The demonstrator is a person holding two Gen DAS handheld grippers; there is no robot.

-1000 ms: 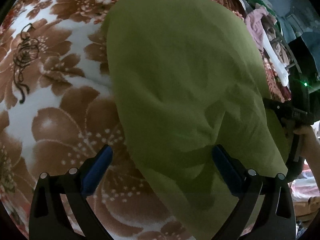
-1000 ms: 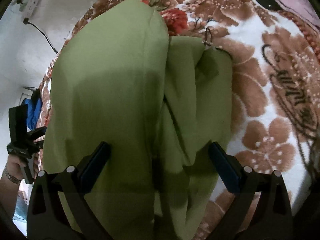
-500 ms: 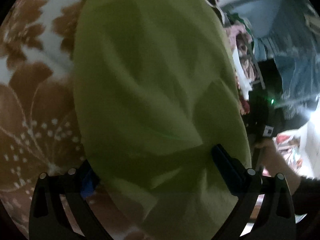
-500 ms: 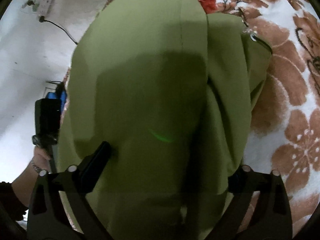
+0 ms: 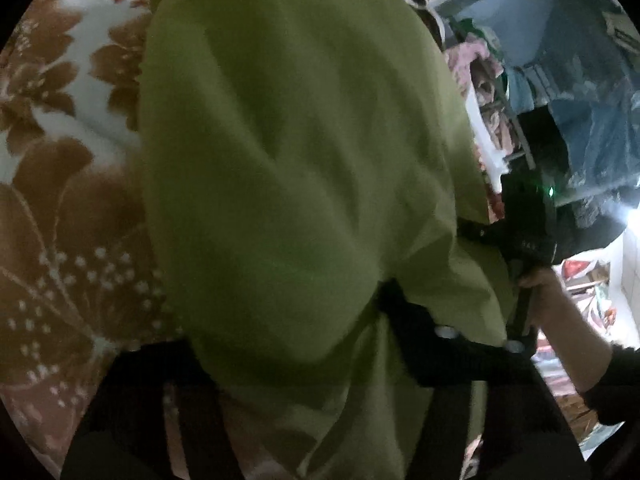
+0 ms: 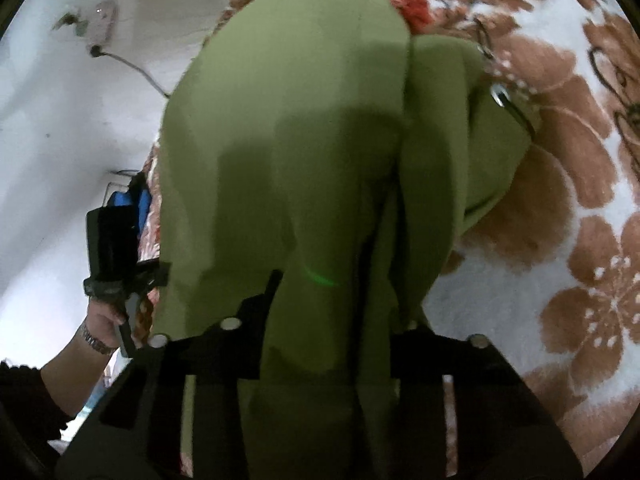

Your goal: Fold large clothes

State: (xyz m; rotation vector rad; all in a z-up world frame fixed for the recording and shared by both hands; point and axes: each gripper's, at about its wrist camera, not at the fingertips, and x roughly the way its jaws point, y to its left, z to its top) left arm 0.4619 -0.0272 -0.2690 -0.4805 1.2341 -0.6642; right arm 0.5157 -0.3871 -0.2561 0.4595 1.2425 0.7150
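Note:
A large olive-green garment [image 5: 296, 168] hangs lifted over a brown-and-white floral blanket [image 5: 60, 208]. My left gripper [image 5: 288, 344] is shut on the garment's near edge; the cloth drapes over its fingers and hides the pads. My right gripper [image 6: 332, 312] is shut on the other edge of the garment [image 6: 304, 128], which bunches between its jaws. A metal zip pull [image 6: 500, 94] shows on a fold at the right. Each view shows the other hand-held gripper at the garment's far side, in the left wrist view [image 5: 524, 232] and in the right wrist view [image 6: 116, 248].
The floral blanket [image 6: 560, 240] covers the bed beneath. A white wall with a socket and cable [image 6: 104, 24] is at the left in the right wrist view. A rack of piled clothes [image 5: 488, 80] stands beyond the bed in the left wrist view.
Both grippers have closed on the garment, from wide open a second ago. The garment has been lifted off the blanket and now fills both views.

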